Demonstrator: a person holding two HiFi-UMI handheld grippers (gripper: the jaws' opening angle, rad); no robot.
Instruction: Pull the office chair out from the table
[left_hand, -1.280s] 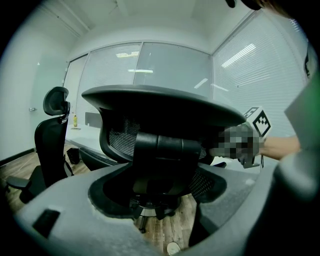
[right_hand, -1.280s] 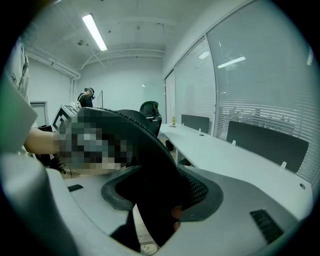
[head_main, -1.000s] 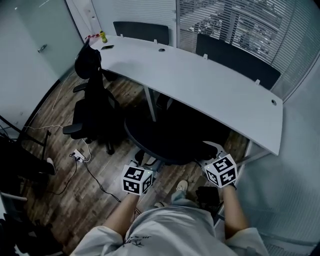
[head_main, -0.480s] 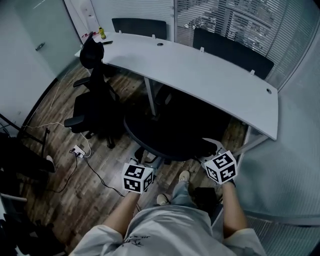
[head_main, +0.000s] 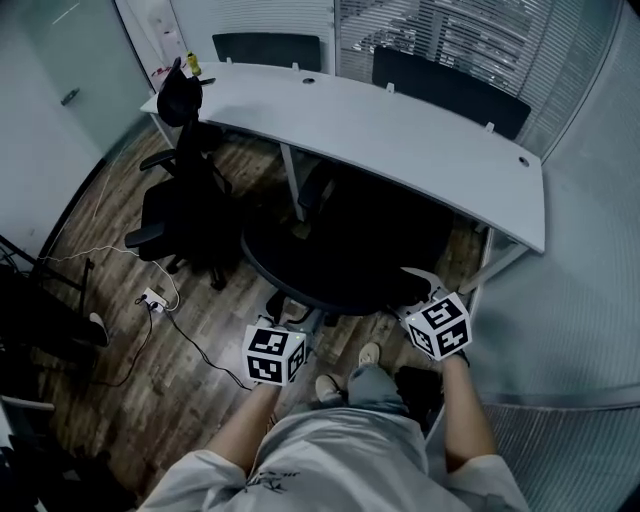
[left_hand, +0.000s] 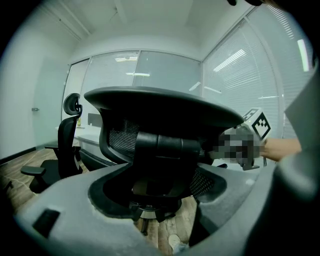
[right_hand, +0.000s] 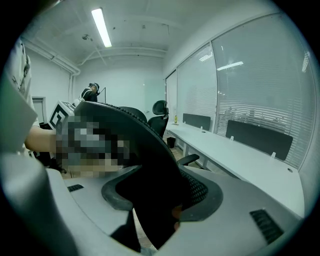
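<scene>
The office chair (head_main: 340, 260) stands at the person's twelve o'clock, backrest toward them, close to the near edge of the table (head_main: 420, 150). The left gripper (head_main: 292, 328) is clamped on the backrest rim at its seven o'clock side. The right gripper (head_main: 412, 298) is clamped at the four o'clock side, and the dark frame fills both jaw gaps. A second chair (head_main: 185, 200) stands apart at ten o'clock.

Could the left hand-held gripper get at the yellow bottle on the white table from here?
Probably not. The left hand-held gripper is shut on the backrest of the black mesh office chair, and the small yellow bottle stands at the far corner of the white table, beyond a second black chair.
</scene>
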